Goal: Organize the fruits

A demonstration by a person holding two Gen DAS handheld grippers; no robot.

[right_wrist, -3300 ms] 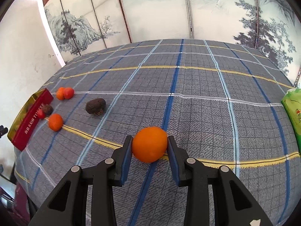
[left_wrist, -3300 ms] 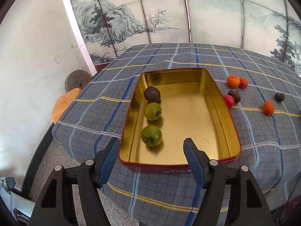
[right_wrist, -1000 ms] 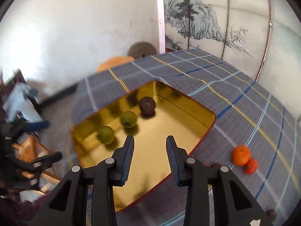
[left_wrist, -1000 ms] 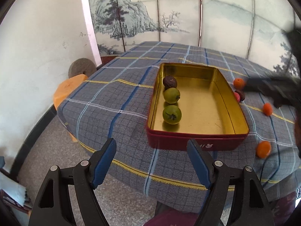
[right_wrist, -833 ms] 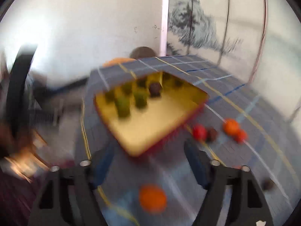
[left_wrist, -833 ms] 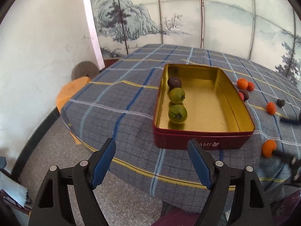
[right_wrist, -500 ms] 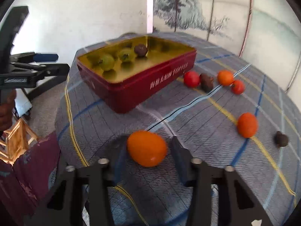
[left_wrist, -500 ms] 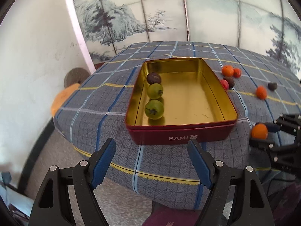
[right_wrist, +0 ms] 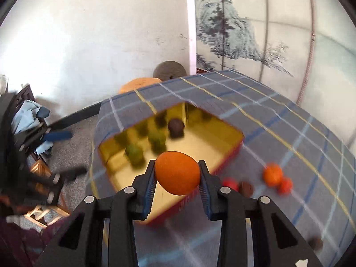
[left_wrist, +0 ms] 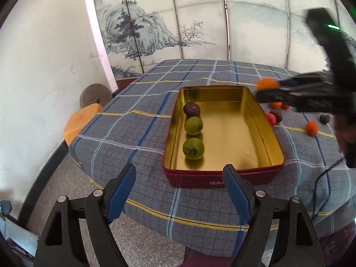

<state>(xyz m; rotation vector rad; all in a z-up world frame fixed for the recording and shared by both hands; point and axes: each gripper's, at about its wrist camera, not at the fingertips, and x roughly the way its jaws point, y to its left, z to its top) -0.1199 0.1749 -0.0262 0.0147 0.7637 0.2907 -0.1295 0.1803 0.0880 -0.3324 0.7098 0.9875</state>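
Lifted off the bench since half a second ago, the orange fruit is now carried over the near edge of the gold-lined tin, clamped in the right tongs. The left tongs are held apart and empty before the tin, where two green fruits and a brown one lie.

Three fruits in one tin
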